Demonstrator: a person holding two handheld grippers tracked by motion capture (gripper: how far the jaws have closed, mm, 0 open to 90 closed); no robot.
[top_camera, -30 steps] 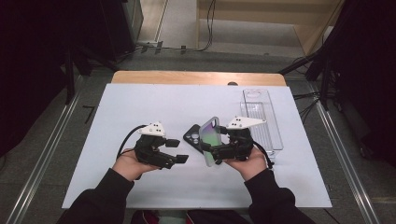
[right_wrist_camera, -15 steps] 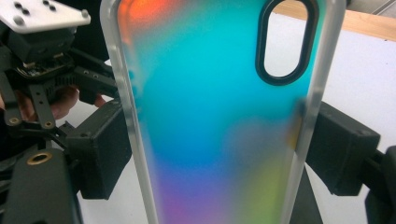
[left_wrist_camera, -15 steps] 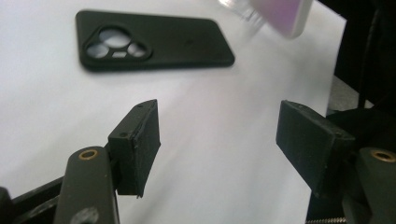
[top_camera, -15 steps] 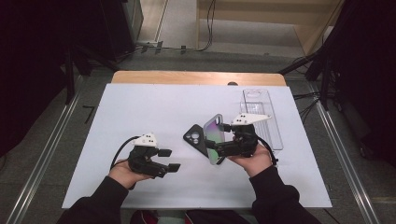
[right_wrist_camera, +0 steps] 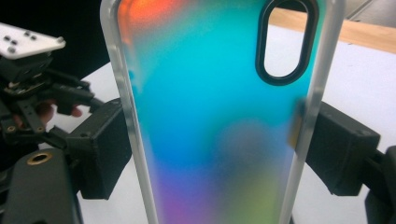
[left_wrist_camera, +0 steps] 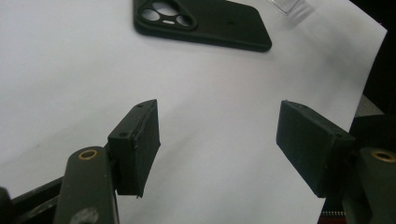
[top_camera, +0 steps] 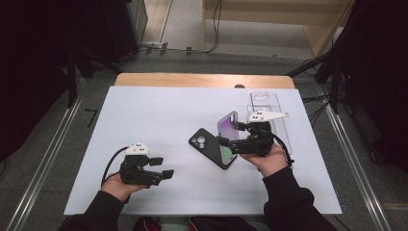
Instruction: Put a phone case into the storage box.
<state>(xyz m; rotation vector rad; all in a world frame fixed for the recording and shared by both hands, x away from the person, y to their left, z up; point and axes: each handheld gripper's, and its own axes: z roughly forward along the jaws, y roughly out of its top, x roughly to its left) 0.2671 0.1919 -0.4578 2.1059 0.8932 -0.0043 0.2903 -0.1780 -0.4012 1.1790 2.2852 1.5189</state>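
Observation:
My right gripper (top_camera: 230, 144) is shut on an iridescent phone case (top_camera: 227, 134), gripping its two long edges and holding it upright just above the table. In the right gripper view the case (right_wrist_camera: 210, 93) stands between both pads (right_wrist_camera: 100, 154), its camera cut-out at the top. A black phone case (top_camera: 210, 147) lies flat beside it, camera holes to the far left. My left gripper (top_camera: 166, 168) rests low near the front left, open with nothing between its jaws. The left gripper view has the black case (left_wrist_camera: 210, 23) ahead, beyond the gripper (left_wrist_camera: 217, 112).
A clear phone case (top_camera: 265, 103) lies flat at the back right of the white table mat (top_camera: 144, 110). A wooden table edge (top_camera: 202, 80) runs along the far side. Cables and metal rails flank the table on dark floor.
My left gripper has drawn back toward the front left and sunk lower, away from the black case. The right gripper has shifted slightly right and up with the iridescent case.

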